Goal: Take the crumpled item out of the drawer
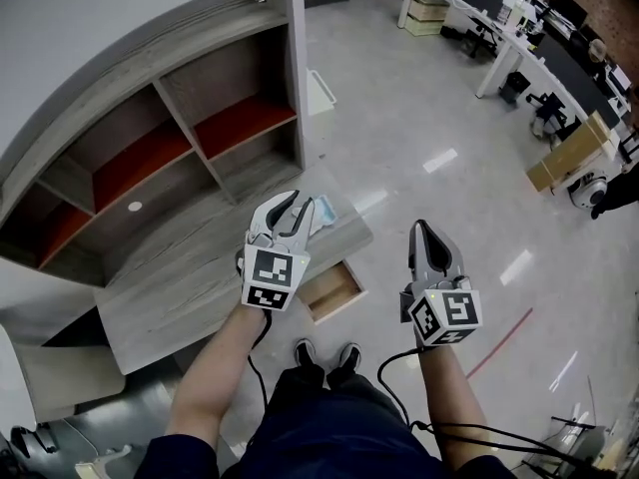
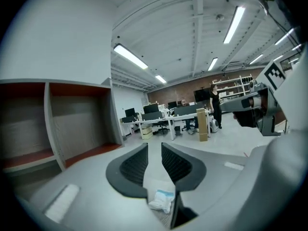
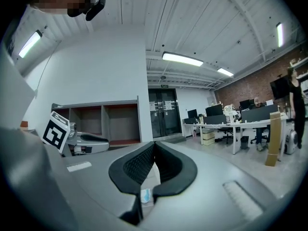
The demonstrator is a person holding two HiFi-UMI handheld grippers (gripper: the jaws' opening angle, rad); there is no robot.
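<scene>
The crumpled item (image 1: 323,214), a white wad with pale blue on it, lies on the grey desk top (image 1: 190,277) near its far right corner. It shows low between the jaws in the left gripper view (image 2: 160,199), apart from the pads. My left gripper (image 1: 290,206) hovers over the desk just left of the item, its jaws a narrow gap apart and holding nothing (image 2: 154,152). The drawer (image 1: 334,289) stands pulled out under the desk's right end, and its pale wood inside looks bare. My right gripper (image 1: 420,230) hangs over the floor right of the drawer, shut and empty (image 3: 154,146).
A shelf unit (image 1: 170,128) with red-floored compartments rises behind the desk. A small white disc (image 1: 135,207) lies on the desk near the shelves. The person's shoes (image 1: 324,352) stand on the polished floor below the drawer. Office desks (image 1: 519,43) and a cardboard box (image 1: 569,153) stand far right.
</scene>
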